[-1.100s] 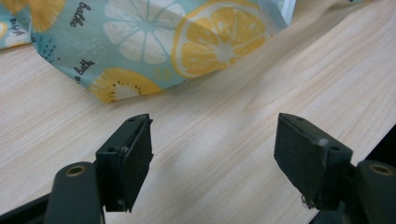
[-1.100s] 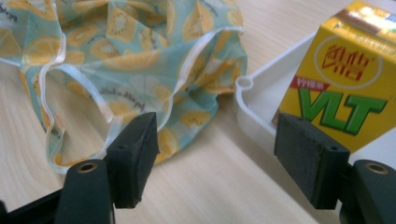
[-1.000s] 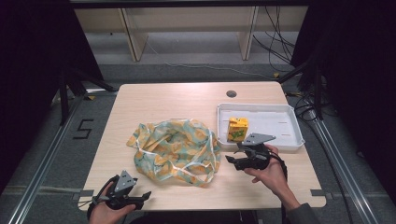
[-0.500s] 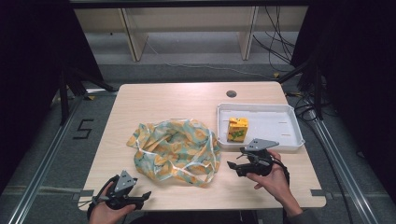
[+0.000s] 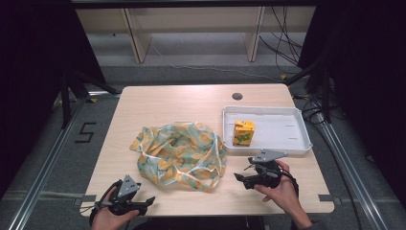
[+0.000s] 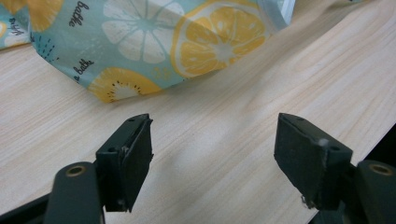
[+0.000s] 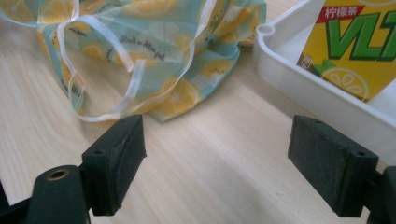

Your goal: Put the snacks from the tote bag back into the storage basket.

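Pale wood tabletop (image 5: 158,103) carries our fruit-print mesh bag (image 5: 179,154) near its centre, handles slack, nothing gripping it. At three o'clock of the bag, a lemon tea carton (image 5: 243,132) stands upright in the white tray (image 5: 287,146). Our right gripper (image 5: 251,176) has drawn back from the tray toward five o'clock, its jaws having just been opening, now wide and empty. We judge the bag comes next. Our left gripper (image 5: 139,205) waits at seven o'clock, wide and empty too.
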Available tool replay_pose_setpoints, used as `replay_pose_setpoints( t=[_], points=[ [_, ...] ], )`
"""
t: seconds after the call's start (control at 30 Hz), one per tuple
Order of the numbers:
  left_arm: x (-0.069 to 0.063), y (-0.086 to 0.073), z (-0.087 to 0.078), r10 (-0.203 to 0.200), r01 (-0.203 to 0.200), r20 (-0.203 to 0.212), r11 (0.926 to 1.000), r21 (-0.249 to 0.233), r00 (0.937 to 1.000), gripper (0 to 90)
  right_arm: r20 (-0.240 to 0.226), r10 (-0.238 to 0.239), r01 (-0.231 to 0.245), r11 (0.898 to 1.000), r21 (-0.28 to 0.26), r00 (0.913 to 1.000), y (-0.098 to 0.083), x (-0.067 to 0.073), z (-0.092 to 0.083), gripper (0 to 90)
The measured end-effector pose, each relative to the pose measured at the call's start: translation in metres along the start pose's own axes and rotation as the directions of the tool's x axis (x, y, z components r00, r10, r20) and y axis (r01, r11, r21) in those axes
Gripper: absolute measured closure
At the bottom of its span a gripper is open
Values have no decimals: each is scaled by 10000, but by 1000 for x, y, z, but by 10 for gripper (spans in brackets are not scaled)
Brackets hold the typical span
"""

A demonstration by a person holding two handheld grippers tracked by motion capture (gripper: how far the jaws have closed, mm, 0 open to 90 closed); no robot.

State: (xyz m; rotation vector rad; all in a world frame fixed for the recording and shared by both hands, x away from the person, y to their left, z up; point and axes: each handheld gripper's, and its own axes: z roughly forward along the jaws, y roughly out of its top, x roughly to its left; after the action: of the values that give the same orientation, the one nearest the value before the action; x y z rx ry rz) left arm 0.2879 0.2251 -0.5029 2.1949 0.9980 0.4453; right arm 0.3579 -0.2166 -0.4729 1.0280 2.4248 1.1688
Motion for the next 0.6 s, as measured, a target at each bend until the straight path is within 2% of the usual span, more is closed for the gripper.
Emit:
replay_pose_setpoints(
  t=[0.03,0.07,0.13,0.17,0.27,0.33,0.4,0.43,0.47,0.5,0.53,0.6],
  points=[
    [0,0,0,9,-9,4,10000,5,10000,274,-31,-214,214,9998,-35,9998,-2,0,-1,200],
    [0,0,0,6,-6,-5,10000,-18,10000,274,-31,-214,214,9998,-35,9998,-2,0,-1,200],
    [-1,0,1,-171,171,-22,9998,-69,9999,274,20,-1,0,10000,51,10000,-5,3,-3,196],
    [-1,0,1,-51,51,-52,10000,-62,10000,274,-58,-68,69,9999,81,10000,-6,3,-4,192],
    [-1,-1,1,-169,169,-30,9998,-75,9999,274,-152,-80,82,9999,123,9999,-10,5,-4,181],
    [0,0,0,44,-44,-7,10000,38,10000,275,-134,-100,103,9997,226,9999,-12,5,-6,173],
    [0,0,1,21,-21,-1,10000,11,10000,274,-111,-59,62,9997,248,9999,-14,7,-7,171],
    [-1,0,2,-151,151,-65,9998,-88,9999,274,-221,-40,46,9995,304,9997,-15,7,-8,170],
    [-1,0,2,-168,167,-86,9998,-61,9998,274,-117,13,-9,9995,317,9999,-17,8,-8,170],
    [-1,0,2,-147,147,-89,9999,-61,9999,274,-119,-87,92,9992,397,9999,-18,7,-8,169],
    [0,0,0,78,-78,-19,9999,113,10000,274,-123,-51,56,9992,403,9999,-19,8,-9,170],
    [-1,0,2,-72,72,-35,10000,-2,10000,274,-182,45,-36,9989,469,9998,-22,9,-9,170]
  ],
)
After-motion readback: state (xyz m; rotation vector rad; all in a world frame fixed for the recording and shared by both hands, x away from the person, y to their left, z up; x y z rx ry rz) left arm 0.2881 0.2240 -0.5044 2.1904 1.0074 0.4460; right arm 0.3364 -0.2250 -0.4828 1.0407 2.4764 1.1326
